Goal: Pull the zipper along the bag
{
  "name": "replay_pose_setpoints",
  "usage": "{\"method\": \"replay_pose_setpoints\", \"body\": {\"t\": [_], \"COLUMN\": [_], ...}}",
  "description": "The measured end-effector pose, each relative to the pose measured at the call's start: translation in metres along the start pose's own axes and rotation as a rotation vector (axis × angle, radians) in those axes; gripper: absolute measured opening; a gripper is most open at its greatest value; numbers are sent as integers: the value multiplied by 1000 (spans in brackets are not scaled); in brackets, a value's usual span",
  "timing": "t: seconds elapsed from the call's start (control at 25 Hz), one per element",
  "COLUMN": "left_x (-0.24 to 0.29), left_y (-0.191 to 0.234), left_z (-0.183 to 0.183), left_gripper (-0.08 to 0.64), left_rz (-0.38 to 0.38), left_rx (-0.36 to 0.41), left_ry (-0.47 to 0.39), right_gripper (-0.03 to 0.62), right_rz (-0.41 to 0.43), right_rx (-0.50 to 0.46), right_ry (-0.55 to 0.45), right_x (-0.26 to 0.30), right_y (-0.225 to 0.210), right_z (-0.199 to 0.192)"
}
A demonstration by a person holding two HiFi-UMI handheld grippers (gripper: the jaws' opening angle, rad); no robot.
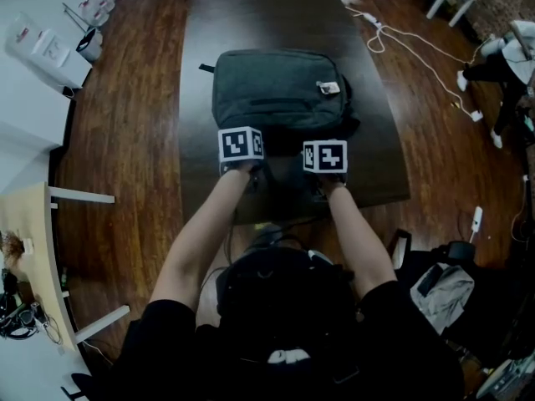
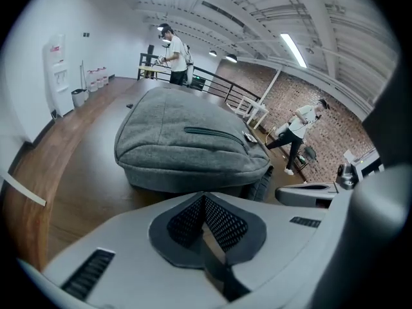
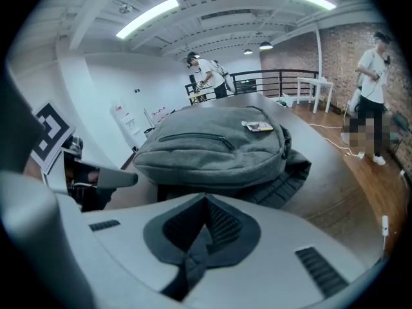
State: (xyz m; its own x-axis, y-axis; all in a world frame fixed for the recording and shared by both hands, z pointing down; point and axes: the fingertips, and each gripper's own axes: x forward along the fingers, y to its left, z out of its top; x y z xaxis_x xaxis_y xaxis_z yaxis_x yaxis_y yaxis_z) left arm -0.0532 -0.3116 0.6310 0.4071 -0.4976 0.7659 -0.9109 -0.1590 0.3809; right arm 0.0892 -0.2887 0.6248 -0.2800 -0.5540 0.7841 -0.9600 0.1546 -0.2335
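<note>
A grey backpack (image 1: 280,90) lies flat on the dark table (image 1: 380,170), with a white tag (image 1: 328,88) near its right end. A closed pocket zipper (image 2: 209,132) runs across its upper face and also shows as the zipper (image 3: 193,137) in the right gripper view. My left gripper (image 1: 242,150) and right gripper (image 1: 324,160) are held side by side just short of the bag's near edge, not touching it. The left gripper (image 2: 205,201) has its pads together with nothing between them. The right gripper (image 3: 205,205) is shut and empty too.
Wooden floor surrounds the table. A white cable (image 1: 418,53) trails across the floor at the right, and bags (image 1: 439,291) lie by my right side. A person (image 2: 172,56) stands beyond the table's far end, another person (image 3: 372,89) to the right. A pale desk (image 1: 33,249) is at my left.
</note>
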Motion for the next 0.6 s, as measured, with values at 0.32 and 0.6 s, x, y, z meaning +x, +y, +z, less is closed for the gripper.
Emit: {"method": "replay_pose_setpoints", "body": {"t": [0.32,0.6], "left_x": [-29,-58], "left_y": [-44,-100], "left_z": [-64,-143], "left_gripper": [5,5], "left_rz": [13,17], "left_rx": [-13,2], "left_ry": [-27,-25], "right_gripper": [9,9], "right_rz": [61,55], "right_rx": [-43,-66], "right_ry": [-23,-5], "right_x": [-63,-119], "right_y": [4,-16], "right_z": [-57,-127]}}
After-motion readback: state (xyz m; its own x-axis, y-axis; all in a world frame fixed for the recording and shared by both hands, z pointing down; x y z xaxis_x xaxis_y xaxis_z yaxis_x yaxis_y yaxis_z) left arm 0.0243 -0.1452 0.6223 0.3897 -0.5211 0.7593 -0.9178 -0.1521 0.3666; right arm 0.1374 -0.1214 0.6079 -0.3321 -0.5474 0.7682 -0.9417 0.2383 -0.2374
